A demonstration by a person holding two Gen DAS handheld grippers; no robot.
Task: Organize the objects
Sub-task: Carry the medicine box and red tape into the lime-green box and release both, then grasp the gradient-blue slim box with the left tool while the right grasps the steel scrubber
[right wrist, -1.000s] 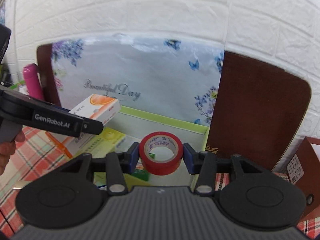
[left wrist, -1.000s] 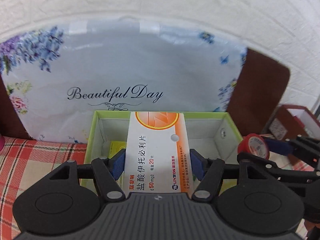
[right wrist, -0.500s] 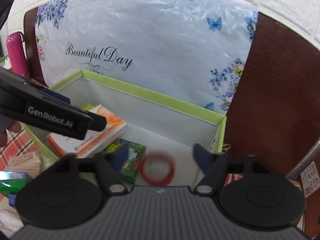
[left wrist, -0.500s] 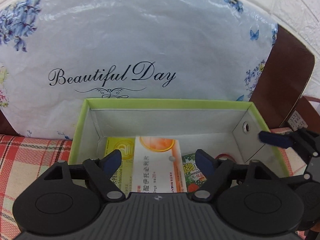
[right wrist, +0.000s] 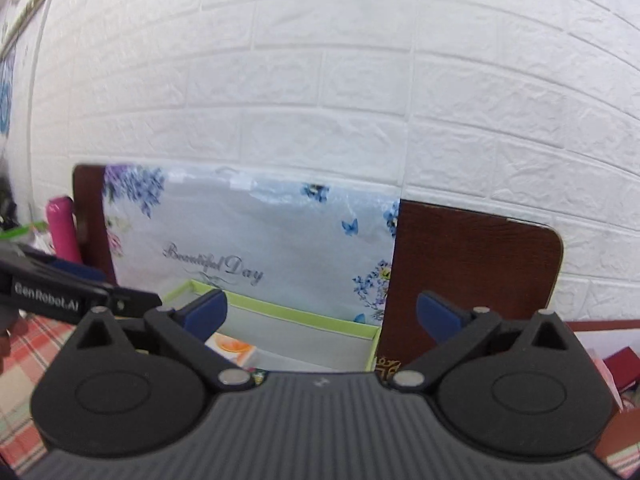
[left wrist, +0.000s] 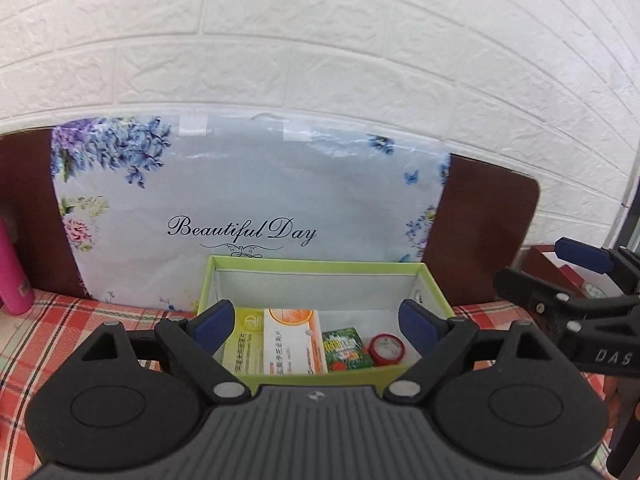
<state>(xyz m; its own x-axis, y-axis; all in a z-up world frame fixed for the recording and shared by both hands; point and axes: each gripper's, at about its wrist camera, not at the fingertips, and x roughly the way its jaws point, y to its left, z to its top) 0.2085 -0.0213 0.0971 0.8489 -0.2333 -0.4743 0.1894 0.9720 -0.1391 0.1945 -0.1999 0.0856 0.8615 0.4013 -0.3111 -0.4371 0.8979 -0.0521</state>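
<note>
A: Both claws have let go and pulled back. The left gripper (left wrist: 316, 322) and right gripper (right wrist: 320, 314) gape wide, empty.

B: And the white-and-orange cardboard medicine box (left wrist: 294, 340)?

A: Lying flat in the green-rimmed fabric bin (left wrist: 316, 266), near the red tape roll (left wrist: 386, 349). That drop looks finished; next comes fetching another item.

B: The right view?

A: It hides the tape.

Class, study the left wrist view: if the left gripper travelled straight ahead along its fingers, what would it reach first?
Probably the green storage box: the open left gripper points over its near rim, toward the orange-and-white medicine box inside. Depth is unclear, so it might pass above and meet the floral bag behind.
</note>
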